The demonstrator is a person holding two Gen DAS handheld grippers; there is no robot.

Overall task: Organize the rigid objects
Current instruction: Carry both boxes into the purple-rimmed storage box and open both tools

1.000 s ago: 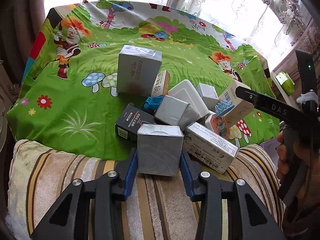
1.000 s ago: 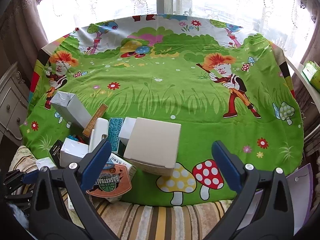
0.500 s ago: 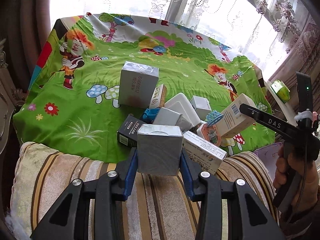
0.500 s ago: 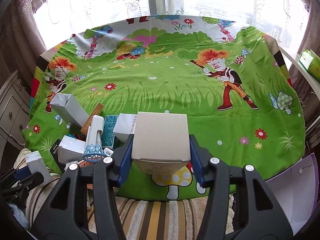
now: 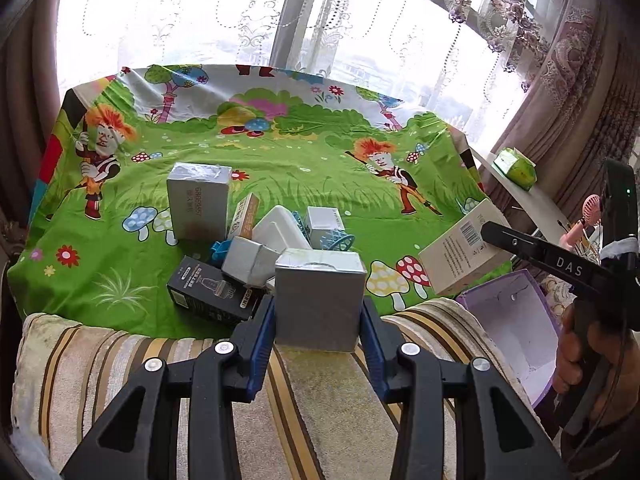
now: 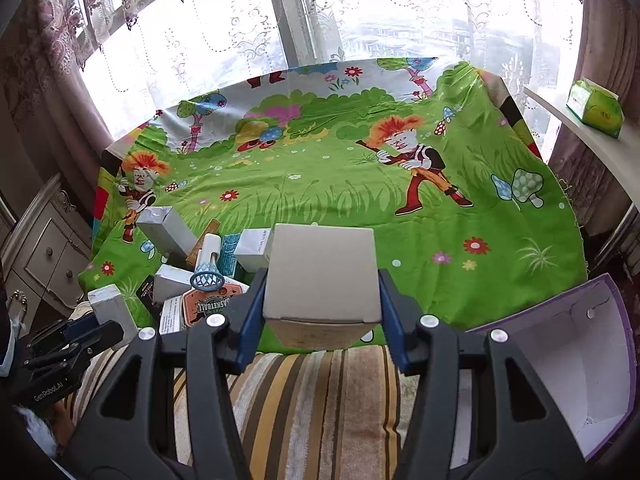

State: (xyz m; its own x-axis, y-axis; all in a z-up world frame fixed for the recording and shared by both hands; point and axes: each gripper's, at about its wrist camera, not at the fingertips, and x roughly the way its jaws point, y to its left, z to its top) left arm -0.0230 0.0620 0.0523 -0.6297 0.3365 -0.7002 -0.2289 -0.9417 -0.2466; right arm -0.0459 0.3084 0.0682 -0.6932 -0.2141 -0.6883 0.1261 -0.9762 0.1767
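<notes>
**Carrying two boxes off the pile, bin waiting at the right**

Spread over the whole surface: green cartoon cloth, with a striped cushion along its near edge. Taken as the landmark: the pile of boxes on the near left part of that cloth.

Right of the pile, off the cloth's near corner: open purple bin, white inside, nothing visible in it. Probably the place meant for the boxes, judging by the task.

Right of the pile, raised above the cloth edge: beige box, clamped between the blue pads of the right gripper, jaws about half open and pressed on both its sides.

Just in front of the pile, over the cushion: grey box, squeezed in the left gripper, jaws narrowed onto its flanks.

Left in the pile: tall grey carton, black box, small white cartons, a blue hoop toy.

Step in hand, by judgement: the carry, both boxes lifted clear.

Next move calls for swinging the beige box rightward over the bin, lowering past the rim before letting go; then the same for the grey one, kept clear of the other hand.
</notes>
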